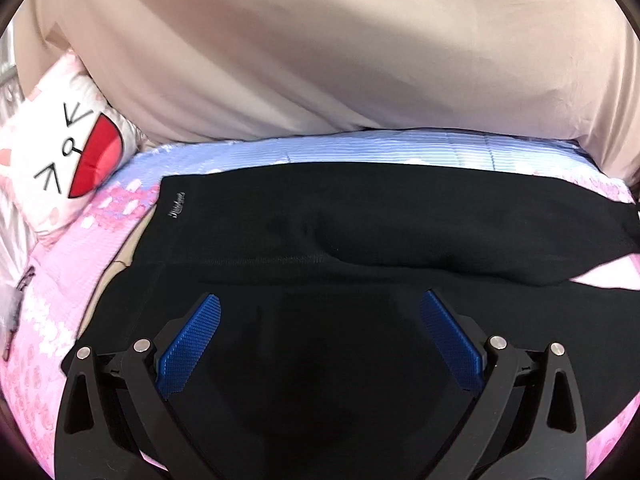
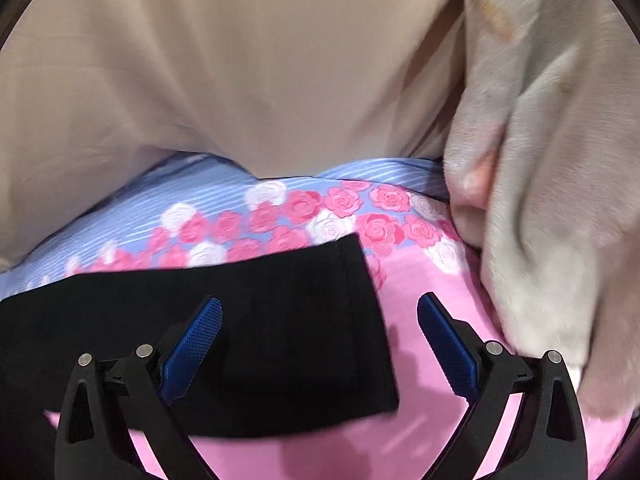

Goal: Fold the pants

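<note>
On a bed covered by a pink and blue rose-print bedspread (image 2: 420,280), the black pants (image 1: 360,220) lie spread flat, and everything else is best placed against them. In the left wrist view the garment fills the lower half, with a small pale logo (image 1: 176,204) near its upper left corner and a horizontal fold or seam line crossing its middle. The left tool (image 1: 320,320) hangs just above the dark cloth, its blue pads (image 1: 192,344) spread wide with nothing between them. Beyond the pants' far edge runs a striped blue band of the bedspread, and past that a person's beige garment (image 1: 320,60) fills the view. To the left of the pants sits a white cushion (image 1: 76,148) with a drawn face and a red mouth.

In the right wrist view one pant leg ends in a straight hem (image 2: 360,300) lying on the pink fabric. The right tool (image 2: 320,320) is released too, one pad over the black cloth and the other over bare bedspread beside the hem. Right of the hem, a pale fuzzy blanket (image 2: 540,200) is bunched up.
</note>
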`<state>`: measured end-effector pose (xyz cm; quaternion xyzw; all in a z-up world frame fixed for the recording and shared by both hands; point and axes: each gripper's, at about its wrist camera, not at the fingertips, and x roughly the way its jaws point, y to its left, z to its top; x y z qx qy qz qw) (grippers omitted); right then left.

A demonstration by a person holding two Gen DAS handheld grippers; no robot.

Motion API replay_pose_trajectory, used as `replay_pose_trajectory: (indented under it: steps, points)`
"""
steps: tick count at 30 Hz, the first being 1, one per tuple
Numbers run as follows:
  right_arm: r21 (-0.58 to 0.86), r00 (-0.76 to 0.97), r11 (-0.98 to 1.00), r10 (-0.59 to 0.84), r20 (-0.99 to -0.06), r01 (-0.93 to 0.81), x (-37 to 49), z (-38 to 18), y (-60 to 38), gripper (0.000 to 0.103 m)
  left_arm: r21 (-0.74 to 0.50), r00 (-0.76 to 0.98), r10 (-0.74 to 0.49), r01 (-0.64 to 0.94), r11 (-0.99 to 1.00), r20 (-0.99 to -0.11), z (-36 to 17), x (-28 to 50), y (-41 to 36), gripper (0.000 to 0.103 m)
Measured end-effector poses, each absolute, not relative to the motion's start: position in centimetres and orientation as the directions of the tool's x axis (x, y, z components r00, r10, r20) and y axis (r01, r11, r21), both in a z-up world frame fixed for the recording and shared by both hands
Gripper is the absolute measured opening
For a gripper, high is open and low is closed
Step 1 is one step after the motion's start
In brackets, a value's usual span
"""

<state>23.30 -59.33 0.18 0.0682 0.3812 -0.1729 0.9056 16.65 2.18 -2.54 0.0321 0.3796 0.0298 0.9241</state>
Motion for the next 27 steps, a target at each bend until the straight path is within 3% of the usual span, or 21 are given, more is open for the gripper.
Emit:
replay_pose_trajectory:
  steps: [1,3,5,10,16,19,20,21,22,23,25,27]
  points:
    - [-0.017,0.645,0.931,-0.267,-0.716,0.365,23.7,-0.1,-59.4,0.094,0.071,0.704,0.075,-0.034,0.997,-0.706,-2.6,17.1,2.5,0.098]
    - [-0.031,0.627,0.934,-0.263,-0.733,0.356,24.8,-0.7,-59.6,0.074,0.062,0.704,0.086,-0.059,0.996,-0.705,-2.3,18.1,3.7,0.098]
    - [-0.036,0.598,0.937,-0.250,-0.761,0.346,25.9,-1.6,-59.7,0.062,0.082,0.720,0.141,-0.117,0.990,-0.679,-1.3,19.6,5.6,0.098]
    - [-0.042,0.589,0.936,-0.254,-0.767,0.350,26.7,-2.2,-59.1,0.065,0.078,0.678,0.216,-0.229,0.970,-0.703,0.5,26.0,12.9,0.098]
    - [-0.034,0.590,0.930,-0.261,-0.764,0.367,26.3,-2.4,-58.2,0.065,0.156,0.561,0.358,-0.376,0.914,-0.746,-1.7,34.8,21.6,0.098]
    - [-0.031,0.583,0.927,-0.261,-0.769,0.375,26.6,-2.3,-58.3,0.055,0.089,0.482,0.265,-0.356,0.930,-0.835,-4.4,37.9,23.5,0.098]
    - [-0.025,0.583,0.929,-0.253,-0.772,0.369,26.6,-2.3,-58.1,0.043,0.045,0.464,0.211,-0.342,0.939,-0.860,-5.3,38.5,23.8,0.097]
    - [-0.009,0.584,0.933,-0.233,-0.777,0.360,26.8,-2.1,-58.0,0.029,0.018,0.436,0.168,-0.327,0.945,-0.884,-6.4,39.3,23.8,0.084]
    - [0.013,0.588,0.935,-0.211,-0.781,0.353,27.0,-1.9,-57.9,0.023,0.018,0.415,0.155,-0.315,0.949,-0.896,-7.1,39.7,23.6,0.076]
    - [0.025,0.590,0.937,-0.199,-0.782,0.349,27.3,-1.9,-57.6,0.017,0.034,0.416,0.169,-0.313,0.949,-0.894,-7.2,39.8,23.3,0.074]
    - [0.008,0.587,0.935,-0.216,-0.780,0.355,27.4,-1.6,-56.6,0.014,-0.021,0.451,0.112,-0.280,0.960,-0.885,-6.5,39.6,22.7,0.030]
    - [-0.001,0.599,0.936,-0.227,-0.768,0.353,27.2,-0.9,-55.7,0.013,-0.073,0.484,0.067,-0.266,0.961,-0.872,-5.1,38.8,22.5,0.022]
